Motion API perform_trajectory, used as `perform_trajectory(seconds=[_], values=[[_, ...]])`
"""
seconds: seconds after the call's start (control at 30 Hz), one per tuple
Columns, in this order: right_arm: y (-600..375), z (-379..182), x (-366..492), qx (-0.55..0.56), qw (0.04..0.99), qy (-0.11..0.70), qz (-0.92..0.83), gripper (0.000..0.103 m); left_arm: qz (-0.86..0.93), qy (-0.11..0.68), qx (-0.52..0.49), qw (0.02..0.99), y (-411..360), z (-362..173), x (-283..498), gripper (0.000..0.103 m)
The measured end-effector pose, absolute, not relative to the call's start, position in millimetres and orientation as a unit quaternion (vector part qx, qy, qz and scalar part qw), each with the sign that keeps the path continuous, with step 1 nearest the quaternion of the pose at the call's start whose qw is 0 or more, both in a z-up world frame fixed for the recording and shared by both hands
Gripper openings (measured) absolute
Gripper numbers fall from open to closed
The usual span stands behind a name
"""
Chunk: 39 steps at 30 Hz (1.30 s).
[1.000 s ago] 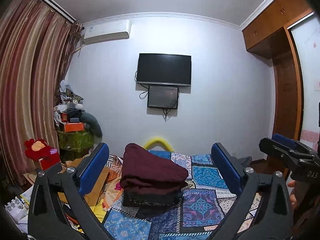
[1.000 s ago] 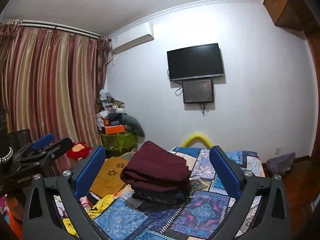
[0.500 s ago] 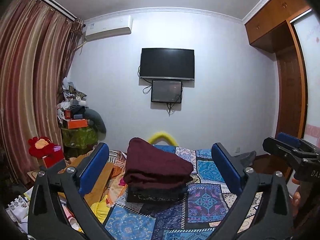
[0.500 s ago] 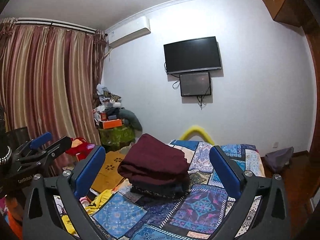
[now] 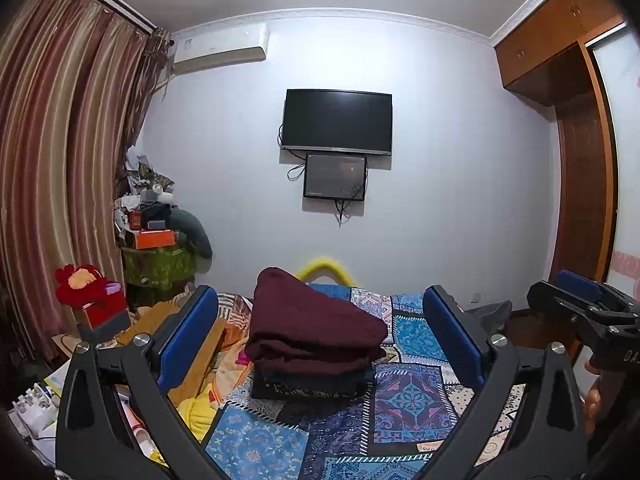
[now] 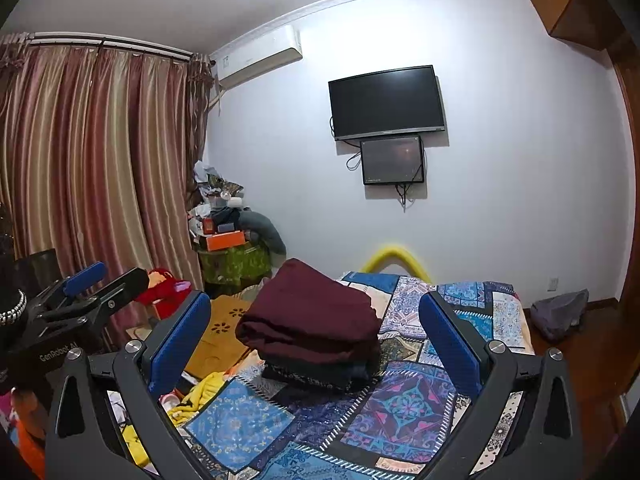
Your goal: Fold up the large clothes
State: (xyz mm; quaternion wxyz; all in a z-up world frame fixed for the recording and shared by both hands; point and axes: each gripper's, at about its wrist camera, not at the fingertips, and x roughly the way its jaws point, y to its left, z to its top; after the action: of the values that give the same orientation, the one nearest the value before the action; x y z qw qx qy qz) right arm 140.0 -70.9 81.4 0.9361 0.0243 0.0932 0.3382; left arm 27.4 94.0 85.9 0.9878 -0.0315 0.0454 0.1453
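White wall [image 5: 440, 184] ahead, moulding along ceiling edge. Dark television [image 5: 337, 121] mounted on wall, smaller screen [image 5: 335, 176] just below it, cables hanging. Air conditioner [image 5: 222, 49] high in left corner. Striped brown-pink curtains [image 5: 60, 160] cover left side, rod on top. Wooden wardrobe [image 5: 560, 32] at right, upper cabinets reaching ceiling. Green cabinet [image 6: 234, 264] in corner beside curtains, piled with clutter, orange box [image 6: 225, 240] on top. Bed under blue patchwork quilt [image 6: 408, 404]. Yellow arch [image 6: 396, 258] at bed's far edge. Wooden floor [image 6: 580, 360] right of bed.
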Motion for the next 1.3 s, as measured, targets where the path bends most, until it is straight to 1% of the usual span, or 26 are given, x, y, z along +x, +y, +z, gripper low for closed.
perform_trajectory(seconds=[1.3], values=[[-75,87,138,0.034,0.939,0.095,0.329,0.103,0.113,0.066,-0.023,0.991,85,80,38,0.102]])
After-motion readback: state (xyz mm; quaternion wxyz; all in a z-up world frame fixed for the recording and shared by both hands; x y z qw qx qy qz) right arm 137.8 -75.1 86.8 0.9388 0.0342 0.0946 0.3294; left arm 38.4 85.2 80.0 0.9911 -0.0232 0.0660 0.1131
